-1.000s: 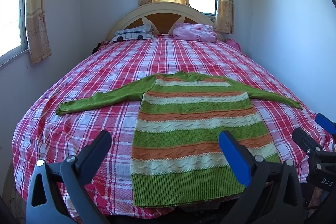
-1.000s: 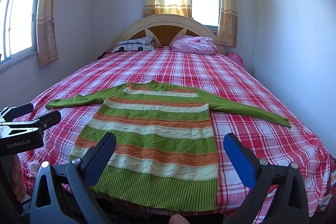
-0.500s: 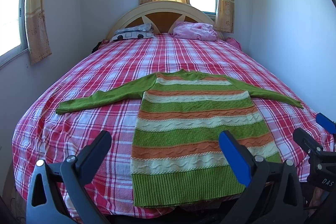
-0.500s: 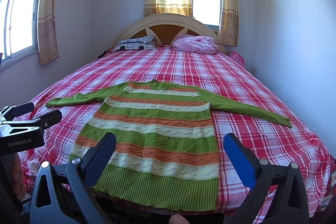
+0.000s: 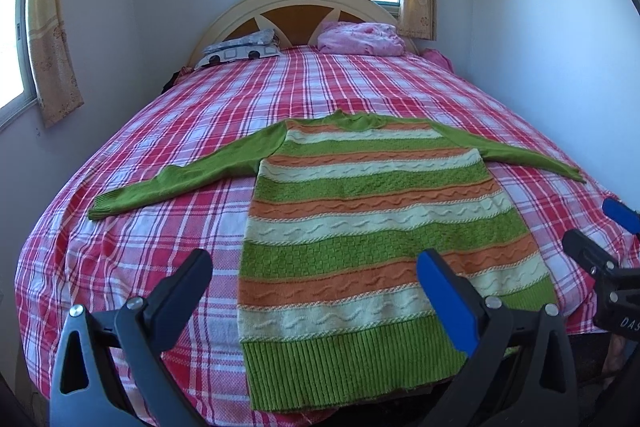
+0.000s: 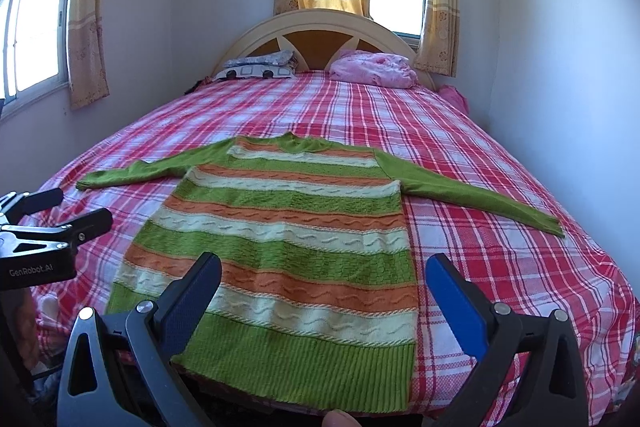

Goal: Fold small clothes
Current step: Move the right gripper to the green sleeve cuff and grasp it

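both the left gripper (image 5: 316,283) and right gripper (image 6: 324,287) are held level, jaws spread wide, gripping nothing.

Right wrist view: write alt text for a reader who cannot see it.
A striped green, orange and cream sweater lies flat, sleeves spread, on a red plaid bed. The open right gripper hovers over its hem, with the left gripper at the left edge.

The sweater's (image 5: 360,227) hem is drooping out of sight over the bed edge at six o'clock, while a fingertip (image 6: 339,419) is getting cropped there.
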Demonstrator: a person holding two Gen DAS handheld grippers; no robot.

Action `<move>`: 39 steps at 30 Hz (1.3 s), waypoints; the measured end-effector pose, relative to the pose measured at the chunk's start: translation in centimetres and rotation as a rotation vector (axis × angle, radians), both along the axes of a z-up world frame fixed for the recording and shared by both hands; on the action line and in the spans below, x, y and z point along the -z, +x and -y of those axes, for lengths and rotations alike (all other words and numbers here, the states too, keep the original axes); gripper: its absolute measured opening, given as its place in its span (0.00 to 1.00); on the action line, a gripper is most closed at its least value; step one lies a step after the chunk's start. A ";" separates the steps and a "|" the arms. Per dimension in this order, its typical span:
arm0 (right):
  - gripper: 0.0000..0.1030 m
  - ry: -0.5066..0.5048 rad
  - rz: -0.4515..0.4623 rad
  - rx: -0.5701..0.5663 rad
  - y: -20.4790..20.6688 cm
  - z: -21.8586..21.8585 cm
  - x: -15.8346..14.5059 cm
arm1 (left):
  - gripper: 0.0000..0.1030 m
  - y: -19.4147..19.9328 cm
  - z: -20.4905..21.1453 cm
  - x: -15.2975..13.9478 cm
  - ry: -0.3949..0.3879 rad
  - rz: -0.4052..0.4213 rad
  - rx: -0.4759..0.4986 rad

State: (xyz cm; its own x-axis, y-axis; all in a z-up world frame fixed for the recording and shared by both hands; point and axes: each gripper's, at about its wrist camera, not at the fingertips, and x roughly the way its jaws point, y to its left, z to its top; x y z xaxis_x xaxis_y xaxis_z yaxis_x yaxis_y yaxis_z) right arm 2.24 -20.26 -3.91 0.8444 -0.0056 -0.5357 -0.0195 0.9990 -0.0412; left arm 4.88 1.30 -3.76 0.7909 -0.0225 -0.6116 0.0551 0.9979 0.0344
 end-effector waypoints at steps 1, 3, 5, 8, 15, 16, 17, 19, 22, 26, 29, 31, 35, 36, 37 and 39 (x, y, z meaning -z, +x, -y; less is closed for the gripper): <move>0.99 0.002 -0.009 0.006 0.5 0.4 0.3 | 1.00 0.7 0.0 0.3 0.002 -0.008 0.006; 0.99 0.016 -0.023 0.019 1.5 1.3 0.8 | 1.00 2.0 0.1 0.7 0.005 -0.020 0.013; 0.99 0.032 -0.037 0.031 2.7 2.5 1.5 | 1.00 3.3 0.3 1.2 0.007 -0.033 0.024; 0.99 0.043 -0.072 0.049 4.8 4.2 2.6 | 1.00 5.1 1.0 1.8 0.027 -0.046 0.030; 0.99 0.027 -0.135 0.117 9.5 9.0 4.9 | 1.00 9.7 2.8 2.8 0.058 -0.056 0.063; 0.99 0.031 -0.146 0.132 10.4 10.0 5.2 | 1.00 10.2 2.9 2.8 0.063 -0.053 0.066; 0.99 0.035 -0.149 0.143 10.8 10.6 5.4 | 1.00 10.8 3.0 2.9 0.070 -0.053 0.067; 0.99 0.042 -0.162 0.165 11.9 12.2 5.9 | 1.00 12.3 3.3 3.1 0.088 -0.047 0.068; 0.99 0.046 -0.178 0.209 13.6 14.7 6.4 | 1.00 14.5 3.5 3.5 0.101 -0.044 0.068; 0.99 0.053 -0.184 0.266 15.2 17.8 6.7 | 1.00 17.0 3.3 4.5 0.095 -0.032 0.069; 0.99 0.079 -0.188 0.306 16.0 20.4 6.9 | 1.00 18.8 3.3 5.4 0.094 -0.047 0.056; 0.99 0.121 -0.191 0.332 16.5 22.7 7.2 | 1.00 19.8 3.2 5.9 0.085 -0.056 0.055; 0.99 0.192 -0.190 0.406 16.9 27.1 7.3 | 1.00 21.1 2.7 6.7 0.106 -0.045 0.021; 0.99 0.216 -0.188 0.425 17.0 28.2 7.3 | 1.00 21.5 2.4 6.9 0.110 -0.041 0.009; 0.98 0.248 -0.188 0.450 16.9 29.7 7.4 | 1.00 21.8 2.0 7.0 0.108 -0.044 0.001; 0.96 0.291 -0.189 0.487 16.8 31.9 7.5 | 1.00 22.6 1.1 7.4 0.090 -0.056 -0.019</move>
